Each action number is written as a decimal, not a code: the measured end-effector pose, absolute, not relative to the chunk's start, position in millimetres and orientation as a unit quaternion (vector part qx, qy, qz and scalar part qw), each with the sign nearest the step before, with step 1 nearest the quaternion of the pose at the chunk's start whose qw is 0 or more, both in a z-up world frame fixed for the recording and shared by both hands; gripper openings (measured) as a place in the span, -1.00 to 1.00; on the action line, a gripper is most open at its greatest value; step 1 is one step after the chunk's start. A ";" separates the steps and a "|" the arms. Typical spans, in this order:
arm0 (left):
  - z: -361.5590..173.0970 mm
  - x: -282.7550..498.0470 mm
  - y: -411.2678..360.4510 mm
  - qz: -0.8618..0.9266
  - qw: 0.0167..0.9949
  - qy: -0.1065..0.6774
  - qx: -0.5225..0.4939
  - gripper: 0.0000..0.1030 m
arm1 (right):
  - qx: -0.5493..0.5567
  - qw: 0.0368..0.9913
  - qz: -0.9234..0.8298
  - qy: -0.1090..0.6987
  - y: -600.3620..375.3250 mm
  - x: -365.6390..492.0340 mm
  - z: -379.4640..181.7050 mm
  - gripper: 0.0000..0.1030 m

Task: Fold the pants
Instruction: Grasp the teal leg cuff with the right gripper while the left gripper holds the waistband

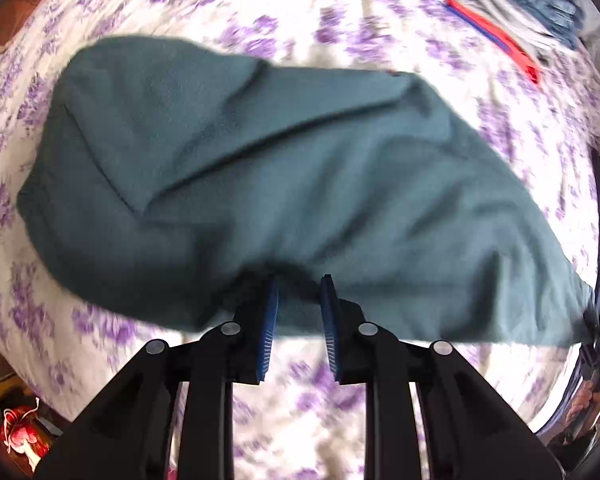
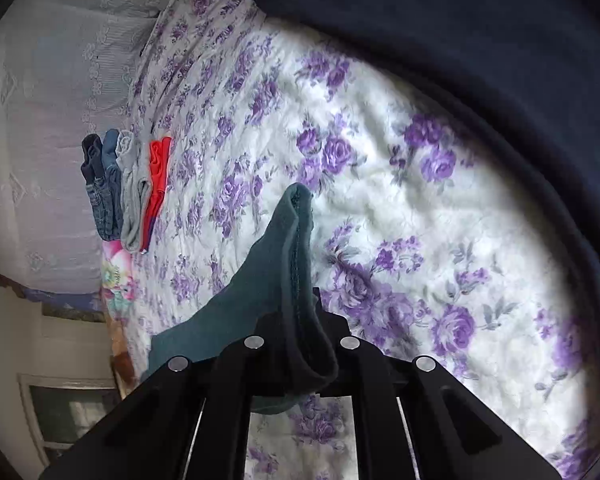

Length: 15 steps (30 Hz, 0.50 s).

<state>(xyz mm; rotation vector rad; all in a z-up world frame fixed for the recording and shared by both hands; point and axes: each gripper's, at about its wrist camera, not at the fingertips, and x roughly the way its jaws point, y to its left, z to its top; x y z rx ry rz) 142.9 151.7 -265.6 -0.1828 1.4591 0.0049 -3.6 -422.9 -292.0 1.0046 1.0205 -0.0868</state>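
Note:
The teal pants (image 1: 236,168) hang bunched and creased above the flowered bedspread (image 1: 320,20). My left gripper (image 1: 300,284) has its blue pads (image 1: 270,320) close together with the pants' near edge pinched between the tips. In the right wrist view my right gripper (image 2: 300,308) is shut on a stitched edge of the pants (image 2: 288,248); the cloth drapes over the fingers and hides the tips. The pants stretch away to the left.
A stack of folded clothes, red, grey and denim (image 2: 124,188), lies on the bedspread (image 2: 380,200) near its far edge; it also shows in the left wrist view (image 1: 512,4). A dark sleeve or body (image 2: 500,40) fills the upper right. A wall and window (image 2: 72,412) lie beyond the bed.

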 end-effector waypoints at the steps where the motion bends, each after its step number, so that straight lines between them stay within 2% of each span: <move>1: -257.3 140.1 143.7 -0.010 0.748 0.659 -0.085 -0.60 | 0.442 0.761 -0.044 0.472 -421.4 -3.5 -287.3 -0.85; 5: -226.0 132.8 95.0 -0.088 0.758 0.640 -0.092 -0.60 | 0.395 0.765 -0.057 0.505 -415.5 1.1 -292.1 -0.85; 9: -212.9 138.3 4.2 -0.205 0.737 0.638 -0.087 -0.56 | 0.394 0.760 -0.056 0.513 -415.9 3.4 -301.9 -0.84; 15: -248.1 144.1 -130.0 -0.301 0.684 0.661 -0.065 -0.58 | 0.393 0.758 -0.049 0.518 -417.7 1.3 -300.6 -0.86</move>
